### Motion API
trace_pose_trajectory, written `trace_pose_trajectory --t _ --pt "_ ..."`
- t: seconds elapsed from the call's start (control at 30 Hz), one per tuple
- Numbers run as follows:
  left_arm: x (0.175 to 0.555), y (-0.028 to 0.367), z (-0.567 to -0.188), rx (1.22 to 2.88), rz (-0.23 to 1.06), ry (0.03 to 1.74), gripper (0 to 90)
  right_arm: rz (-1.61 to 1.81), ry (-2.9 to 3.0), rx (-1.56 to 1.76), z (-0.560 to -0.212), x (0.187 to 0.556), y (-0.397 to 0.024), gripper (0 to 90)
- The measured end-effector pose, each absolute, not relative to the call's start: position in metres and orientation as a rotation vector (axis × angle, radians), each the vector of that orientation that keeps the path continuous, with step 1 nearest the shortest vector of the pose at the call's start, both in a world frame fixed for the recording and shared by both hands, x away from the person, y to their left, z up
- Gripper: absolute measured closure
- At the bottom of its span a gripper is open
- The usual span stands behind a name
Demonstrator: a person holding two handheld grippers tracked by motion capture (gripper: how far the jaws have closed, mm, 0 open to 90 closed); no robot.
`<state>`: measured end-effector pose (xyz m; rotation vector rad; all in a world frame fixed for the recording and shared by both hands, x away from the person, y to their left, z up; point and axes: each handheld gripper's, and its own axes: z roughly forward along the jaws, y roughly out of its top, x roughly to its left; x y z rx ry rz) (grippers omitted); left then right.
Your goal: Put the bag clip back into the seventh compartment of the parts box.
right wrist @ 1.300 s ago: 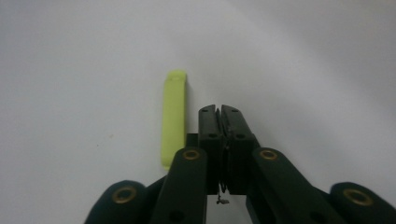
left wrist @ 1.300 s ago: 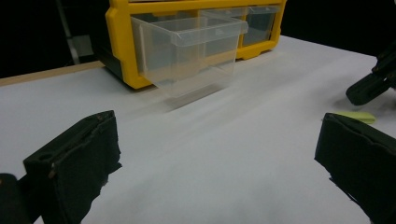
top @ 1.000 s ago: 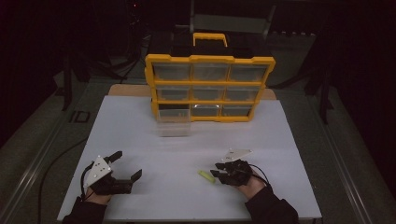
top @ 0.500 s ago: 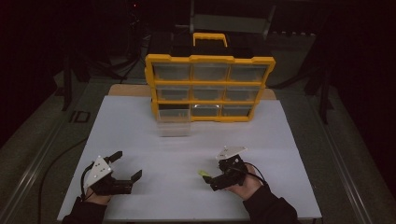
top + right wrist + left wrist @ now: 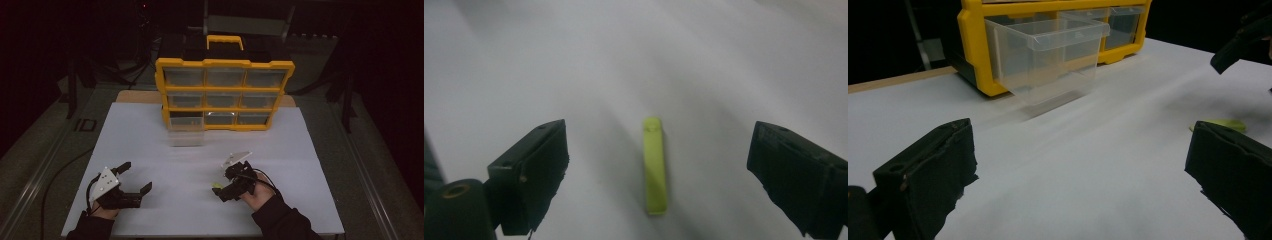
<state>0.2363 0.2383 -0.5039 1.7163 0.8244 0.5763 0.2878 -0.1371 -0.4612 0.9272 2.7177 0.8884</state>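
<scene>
The right gripper (image 5: 223, 191) hovered near the front of the white table (image 5: 150, 135), its jaws having just been opening and now standing wide apart with nothing pressed between them. In the right gripper view, a small lime-green strip (image 5: 654, 165) lay flat on the table between the two black jaws, touching neither. From the high view the same strip (image 5: 216, 188) showed just at the tip of that gripper, on its left side. The left gripper (image 5: 134, 181) rested well apart from it at the front left of the table, its jaws also spread and holding nothing. In the left gripper view the strip (image 5: 1220, 124) lay just beyond one jaw. At the back of the table stood a yellow drawer organiser (image 5: 225, 92), and one clear drawer (image 5: 1048, 60) was pulled out from its bottom row at the left, its front end resting on the table.
</scene>
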Motion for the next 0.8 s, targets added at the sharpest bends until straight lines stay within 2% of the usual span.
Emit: trace_pose_trajectory --t 0.17,0.2,0.33,0.4,0.43,0.67,0.73,0.77,0.8 --pt "0.236 0.238 -0.504 1.716 0.578 0.823 0.1 0.822 2.717 0.922 -0.465 0.29 -0.129 10.2" --pt "0.236 0.238 -0.504 1.716 0.577 0.824 0.1 0.765 2.739 0.925 -0.468 0.291 -0.124 14.3" --pt "0.236 0.238 -0.504 1.716 0.577 0.824 0.1 0.754 2.759 0.912 -0.472 0.291 -0.121 13.4" --pt "0.236 0.238 -0.504 1.716 0.577 0.824 0.1 0.718 2.748 0.907 -0.474 0.291 -0.119 16.2" --pt "0.236 0.238 -0.504 1.717 0.577 0.824 0.1 0.7 2.766 0.896 -0.476 0.292 -0.117 21.9" --pt "0.237 0.238 -0.504 1.718 0.575 0.825 0.1 0.6 2.804 0.854 -0.481 0.294 -0.112 30.8" --pt "0.237 0.238 -0.504 1.72 0.575 0.824 0.1 0.574 2.813 0.848 -0.483 0.294 -0.111 38.4" --pt "0.237 0.238 -0.504 1.721 0.575 0.824 0.1 0.566 2.818 0.858 -0.484 0.294 -0.11 38.9" --pt "0.237 0.238 -0.504 1.722 0.575 0.823 0.1 0.512 2.845 0.889 -0.486 0.298 -0.109 45.7"
